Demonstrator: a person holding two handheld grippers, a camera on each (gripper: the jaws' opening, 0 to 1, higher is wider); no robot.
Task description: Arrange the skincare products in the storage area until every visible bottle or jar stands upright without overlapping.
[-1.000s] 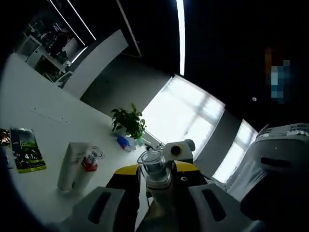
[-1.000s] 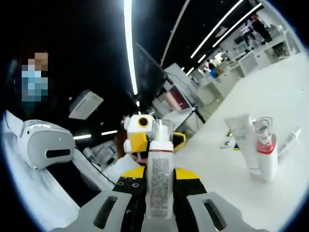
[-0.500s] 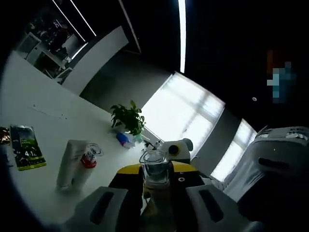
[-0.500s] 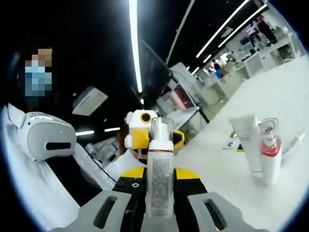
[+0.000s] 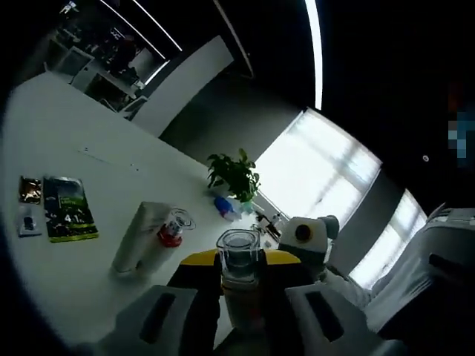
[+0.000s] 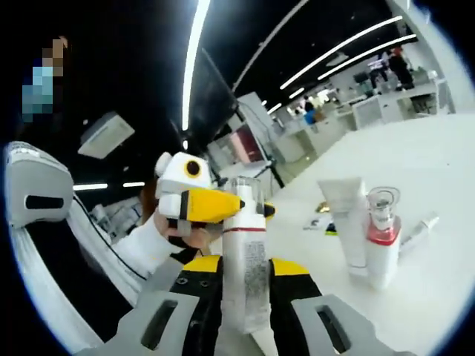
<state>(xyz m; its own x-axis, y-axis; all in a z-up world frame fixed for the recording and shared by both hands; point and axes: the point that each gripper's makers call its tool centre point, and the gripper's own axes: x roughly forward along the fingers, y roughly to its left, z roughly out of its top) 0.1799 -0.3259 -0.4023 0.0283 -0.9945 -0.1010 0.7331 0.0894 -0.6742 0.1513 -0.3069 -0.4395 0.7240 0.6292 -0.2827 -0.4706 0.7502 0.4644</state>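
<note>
1. your right gripper (image 6: 246, 326) is clamped on a clear-capped pump bottle (image 6: 245, 259); its long axis runs straight out along the jaws, cap pointing away from you.
2. your left gripper (image 5: 239, 319) grips what looks like the same kind of clear-capped bottle (image 5: 239, 268), again in line with its jaws.
3. on the white table (image 6: 415, 185), a white tube (image 6: 347, 222) stands cap-down, touching or just beside a red-collared pump bottle (image 6: 381, 245), both upright.
4. that pair sits to the right of your right gripper's bottle and to the left of your left gripper's bottle, so the open tabletop beside them is where a held bottle would go.
5. judged from this, you need the bottle's base turned down before lowering; neither base is seen.
</note>
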